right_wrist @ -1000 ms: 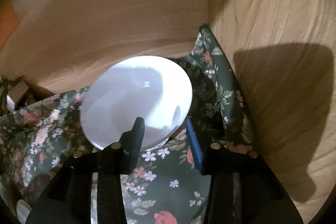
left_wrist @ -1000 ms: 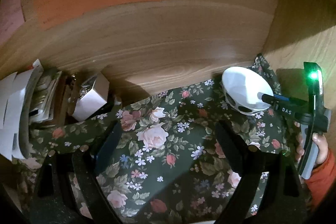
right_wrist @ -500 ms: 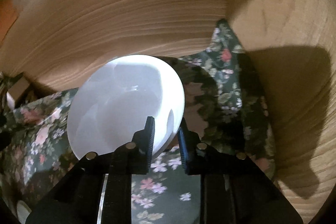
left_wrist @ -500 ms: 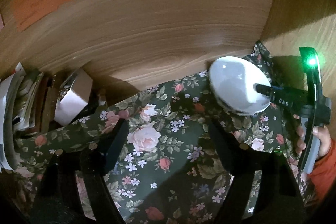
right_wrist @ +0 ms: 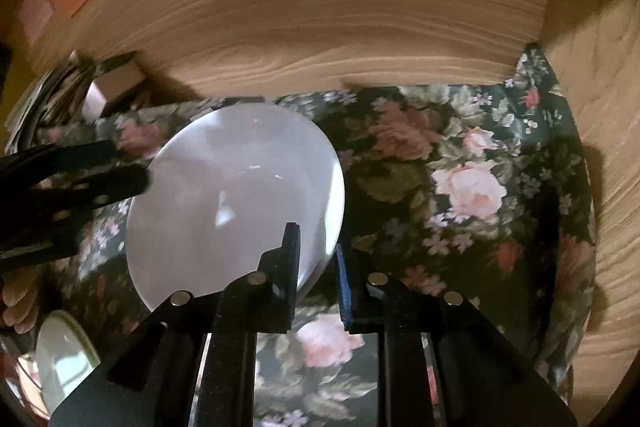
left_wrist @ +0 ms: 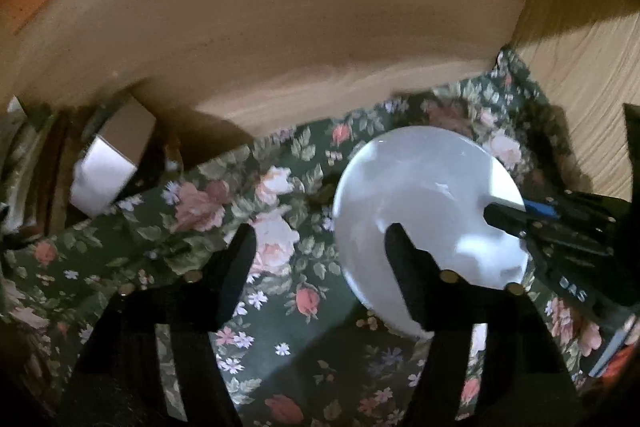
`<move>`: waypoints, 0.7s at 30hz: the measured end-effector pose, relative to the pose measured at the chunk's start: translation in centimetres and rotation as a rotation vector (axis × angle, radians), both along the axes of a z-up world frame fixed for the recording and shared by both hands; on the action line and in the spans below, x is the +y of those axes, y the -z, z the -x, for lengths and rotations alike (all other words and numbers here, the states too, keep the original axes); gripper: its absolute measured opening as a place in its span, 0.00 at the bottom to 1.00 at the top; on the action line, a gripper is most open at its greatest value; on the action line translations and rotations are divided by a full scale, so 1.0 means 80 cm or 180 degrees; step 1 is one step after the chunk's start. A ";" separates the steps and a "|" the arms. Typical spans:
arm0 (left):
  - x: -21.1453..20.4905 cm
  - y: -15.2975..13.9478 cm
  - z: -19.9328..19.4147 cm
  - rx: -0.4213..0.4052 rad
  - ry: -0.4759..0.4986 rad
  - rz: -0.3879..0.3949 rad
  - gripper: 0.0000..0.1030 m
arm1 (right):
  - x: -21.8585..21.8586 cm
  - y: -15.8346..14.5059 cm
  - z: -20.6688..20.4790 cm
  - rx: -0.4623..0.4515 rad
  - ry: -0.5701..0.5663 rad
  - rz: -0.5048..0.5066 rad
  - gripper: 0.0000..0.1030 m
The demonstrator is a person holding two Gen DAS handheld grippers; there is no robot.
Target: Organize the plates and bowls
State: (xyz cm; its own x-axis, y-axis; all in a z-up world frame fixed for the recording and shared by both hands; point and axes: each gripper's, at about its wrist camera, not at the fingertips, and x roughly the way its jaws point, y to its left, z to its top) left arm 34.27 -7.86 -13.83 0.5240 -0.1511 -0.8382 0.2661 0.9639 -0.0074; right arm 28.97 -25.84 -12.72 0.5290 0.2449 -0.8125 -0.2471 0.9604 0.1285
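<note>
So the right gripper (right_wrist: 316, 259) is clamping down on the near rim of the white bowl (right_wrist: 236, 203) now, one finger inside the rim and one outside, and it's dragging the bowl out of the back right corner toward the middle of the floral cloth (right_wrist: 460, 195). A second ago the bowl was sitting much closer to the wooden side wall (right_wrist: 600, 107), and the jaws were only closing in on the rim, so the pinch is fresh. In the left wrist view the bowl is looking tilted, far edge tipping up, so I'm guessing it's coming off the cloth rather than sliding flat, hard to say for sure with the blur. Meanwhile the left gripper (left_wrist: 320, 247) has been narrowing its jaws and dropping closer, but it's gripping nothing, just hanging half-spread beside the bowl's left edge. There's another dish (right_wrist: 64, 355) poking in at the bottom left of the right wrist view, so my bet is the bowl is heading over there to get stacked.
</note>
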 end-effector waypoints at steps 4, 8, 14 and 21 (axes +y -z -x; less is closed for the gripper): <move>-0.008 0.012 -0.003 0.0122 0.0037 -0.0043 0.51 | -0.001 0.004 -0.009 -0.0007 0.0037 0.0019 0.15; -0.016 0.022 -0.005 0.0239 0.0083 -0.0077 0.39 | -0.010 -0.001 -0.018 0.0030 0.0102 -0.0046 0.23; -0.023 0.041 -0.012 0.0416 0.0118 -0.0079 0.23 | -0.014 0.011 -0.026 0.0108 0.0115 -0.0117 0.24; -0.030 0.044 -0.009 0.0378 0.0180 -0.0089 0.17 | -0.008 0.008 -0.024 0.0095 0.0055 -0.0126 0.16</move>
State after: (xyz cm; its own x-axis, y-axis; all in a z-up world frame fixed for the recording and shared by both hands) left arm 34.99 -10.24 -17.33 0.4121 -0.1534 -0.8981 0.3189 0.9477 -0.0155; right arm 30.86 -26.48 -13.35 0.5092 0.2681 -0.8178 -0.2261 0.9585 0.1735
